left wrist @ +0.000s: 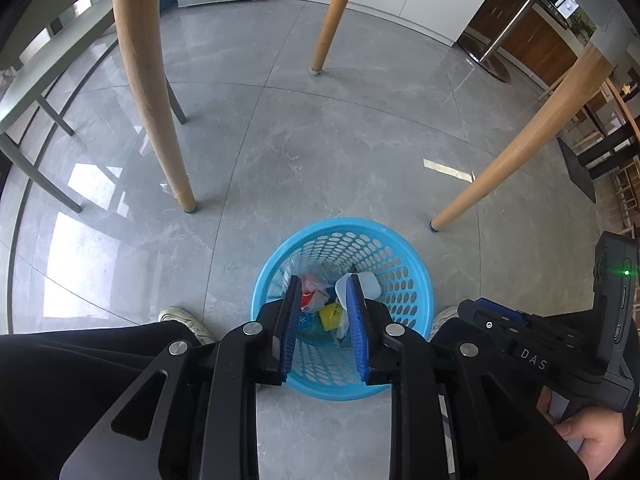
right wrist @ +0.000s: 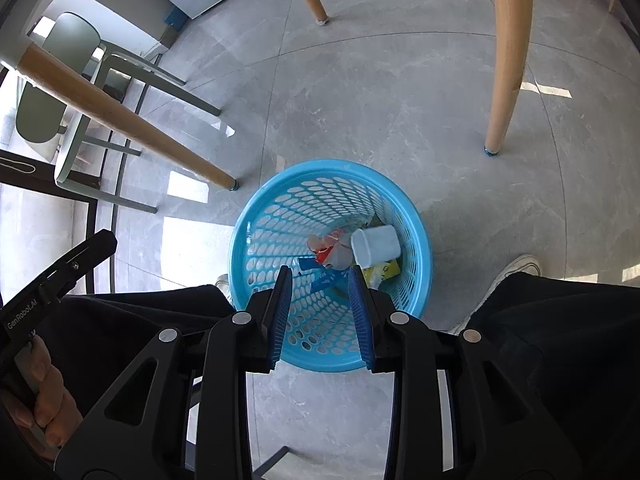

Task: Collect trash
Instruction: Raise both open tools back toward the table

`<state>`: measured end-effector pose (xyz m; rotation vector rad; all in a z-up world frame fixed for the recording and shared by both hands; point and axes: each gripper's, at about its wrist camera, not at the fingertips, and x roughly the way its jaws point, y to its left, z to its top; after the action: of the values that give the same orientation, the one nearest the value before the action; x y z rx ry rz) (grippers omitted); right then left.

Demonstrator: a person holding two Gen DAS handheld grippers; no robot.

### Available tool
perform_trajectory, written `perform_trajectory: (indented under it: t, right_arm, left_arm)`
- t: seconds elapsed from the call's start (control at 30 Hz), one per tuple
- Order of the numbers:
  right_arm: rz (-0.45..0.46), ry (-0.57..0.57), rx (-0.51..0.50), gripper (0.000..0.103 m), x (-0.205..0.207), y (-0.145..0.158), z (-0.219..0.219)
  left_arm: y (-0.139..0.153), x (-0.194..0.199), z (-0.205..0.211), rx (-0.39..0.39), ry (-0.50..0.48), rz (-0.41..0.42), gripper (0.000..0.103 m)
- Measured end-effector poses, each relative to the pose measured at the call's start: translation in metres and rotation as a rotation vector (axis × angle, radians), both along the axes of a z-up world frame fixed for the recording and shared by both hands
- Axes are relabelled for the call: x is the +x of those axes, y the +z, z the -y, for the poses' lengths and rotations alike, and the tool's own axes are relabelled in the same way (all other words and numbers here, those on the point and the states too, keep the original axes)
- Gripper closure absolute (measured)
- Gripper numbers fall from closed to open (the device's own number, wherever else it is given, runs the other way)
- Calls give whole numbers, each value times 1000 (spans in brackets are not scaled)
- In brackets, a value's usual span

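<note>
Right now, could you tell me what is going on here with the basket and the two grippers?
A person holds a gripper in each hand above a blue basket that stands on the grey floor. The left gripper and right gripper are both open and empty. In the basket lie a pale cup, a red-and-white wrapper and a yellow packet.

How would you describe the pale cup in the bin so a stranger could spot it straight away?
Find the round blue basket on the grey floor between the wooden table legs. Inside, among the trash, the pale blue cup lies on its side. It is the only smooth tub-shaped piece, above the yellow packet and beside the red-and-white wrapper.
</note>
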<state>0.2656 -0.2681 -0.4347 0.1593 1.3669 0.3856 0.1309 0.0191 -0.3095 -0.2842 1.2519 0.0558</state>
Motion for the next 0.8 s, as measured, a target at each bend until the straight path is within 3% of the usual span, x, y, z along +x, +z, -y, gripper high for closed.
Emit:
perform_trajectory:
  t: [0.33, 0.4, 0.47, 0.7, 0.8]
  right_arm:
    - [41, -21, -13, 71, -9, 23, 11]
    - [60, -19, -10, 70, -13, 33, 12]
    - [77, -9, -7, 65, -18, 42, 13]
    - [154, 15, 3, 62, -43, 79, 17]
    - [197, 19, 1, 59, -52, 93, 23]
  left_arm:
    - [12, -12, -7, -7, 14, -1, 79]
    - [17, -16, -7, -18, -4, 6, 74]
    - [23, -21, -7, -15, -15, 17, 73]
    - [40, -36, -7, -44, -8, 25, 69]
    - [48, -44, -4, -15, -26, 39, 66]
